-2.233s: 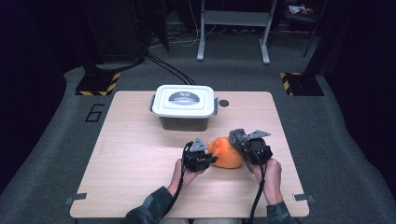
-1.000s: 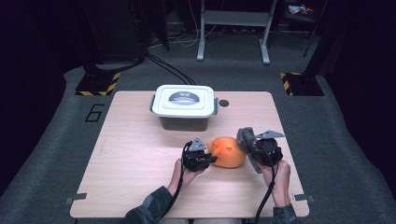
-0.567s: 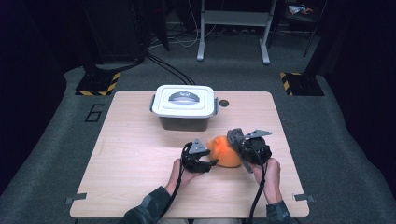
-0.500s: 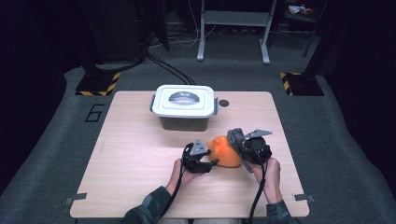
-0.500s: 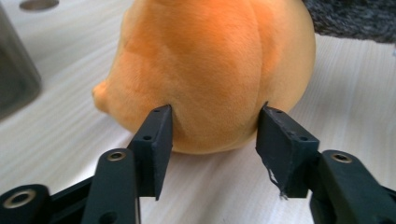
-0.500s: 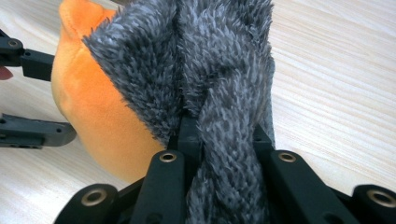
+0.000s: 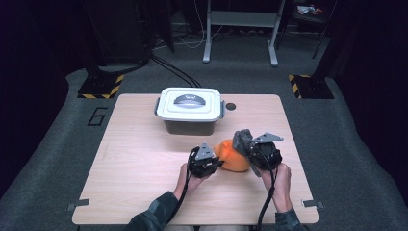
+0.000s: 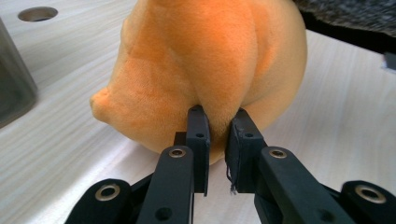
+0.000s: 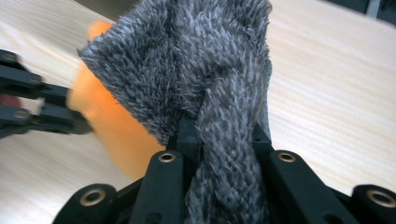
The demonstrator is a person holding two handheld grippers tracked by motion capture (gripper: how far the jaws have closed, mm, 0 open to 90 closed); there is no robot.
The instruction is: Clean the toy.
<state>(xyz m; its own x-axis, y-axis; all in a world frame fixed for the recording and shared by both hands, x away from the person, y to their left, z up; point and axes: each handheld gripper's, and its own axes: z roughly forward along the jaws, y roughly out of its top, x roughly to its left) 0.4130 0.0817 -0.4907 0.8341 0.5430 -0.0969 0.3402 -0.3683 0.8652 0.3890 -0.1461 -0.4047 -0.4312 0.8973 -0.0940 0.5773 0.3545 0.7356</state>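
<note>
You stand at a pale wood-grain worktop (image 7: 144, 159) with rounded corners and a round hole (image 7: 231, 106) near its far edge. Small metal brackets (image 7: 77, 206) stick out at its near corners. Around it you have grey carpet (image 7: 62, 144), marked with a dark figure six (image 7: 97, 116) off the worktop's far left corner. Two black bases edged in yellow-and-black hazard stripes (image 7: 101, 86) sit on the floor to the far left and far right. Black cables (image 7: 173, 71) run across the carpet behind the worktop. A grey metal stand (image 7: 240, 29) rises at the back. The light falls on the middle; the edges of the room stay dark.
</note>
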